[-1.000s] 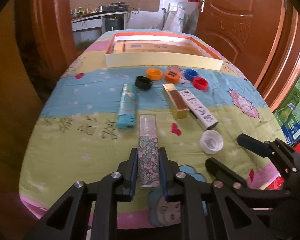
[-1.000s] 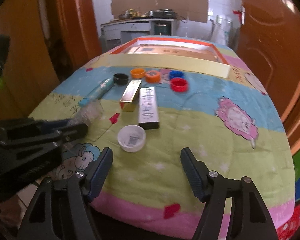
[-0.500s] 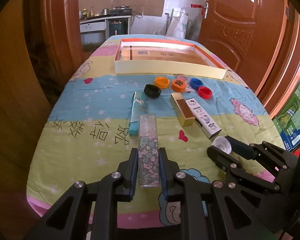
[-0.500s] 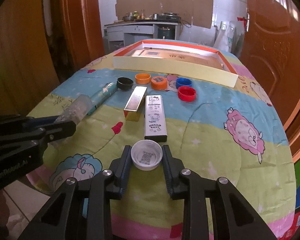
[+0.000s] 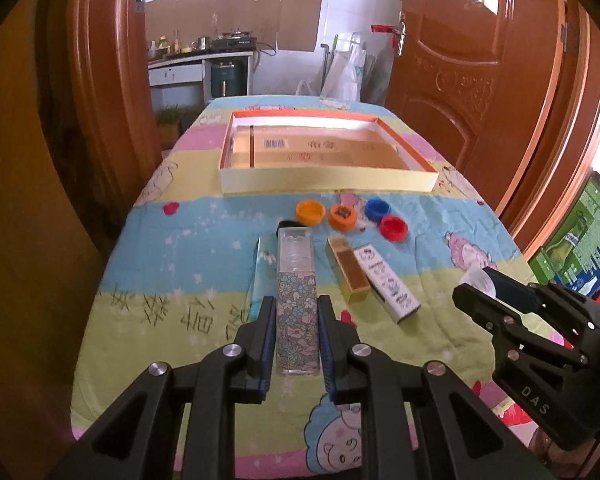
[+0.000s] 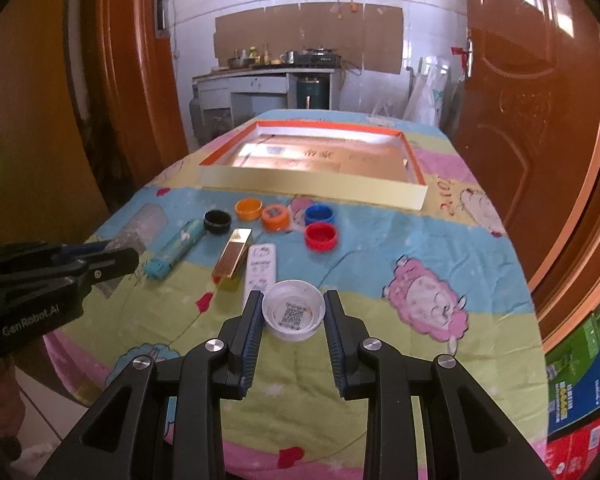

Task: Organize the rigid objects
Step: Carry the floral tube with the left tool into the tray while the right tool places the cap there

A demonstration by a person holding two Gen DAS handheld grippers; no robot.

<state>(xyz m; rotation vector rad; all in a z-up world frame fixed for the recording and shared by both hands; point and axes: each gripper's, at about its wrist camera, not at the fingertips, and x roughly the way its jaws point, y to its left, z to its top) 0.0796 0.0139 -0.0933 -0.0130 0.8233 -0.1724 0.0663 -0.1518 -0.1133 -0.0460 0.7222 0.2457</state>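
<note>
My left gripper (image 5: 297, 312) is shut on a floral-patterned box with a clear end (image 5: 296, 300) and holds it above the table. My right gripper (image 6: 293, 304) is shut on a white cap (image 6: 293, 315) and holds it raised; it also shows in the left wrist view (image 5: 476, 280). On the cloth lie a teal lighter (image 6: 178, 249), a gold box (image 6: 233, 254), a white Hello Kitty box (image 6: 260, 270), and black (image 6: 217, 221), orange (image 6: 248, 209), second orange (image 6: 275, 217), blue (image 6: 319, 215) and red (image 6: 320, 237) caps.
A shallow cream tray with an orange rim (image 5: 324, 182) lies at the table's far end, cardboard inside. Wooden doors stand on both sides. Coloured cartons (image 6: 580, 380) sit on the floor at the right. A kitchen counter is beyond.
My right gripper closed on the white cap and lifted it off the cloth. My left gripper rose with the floral box still held.
</note>
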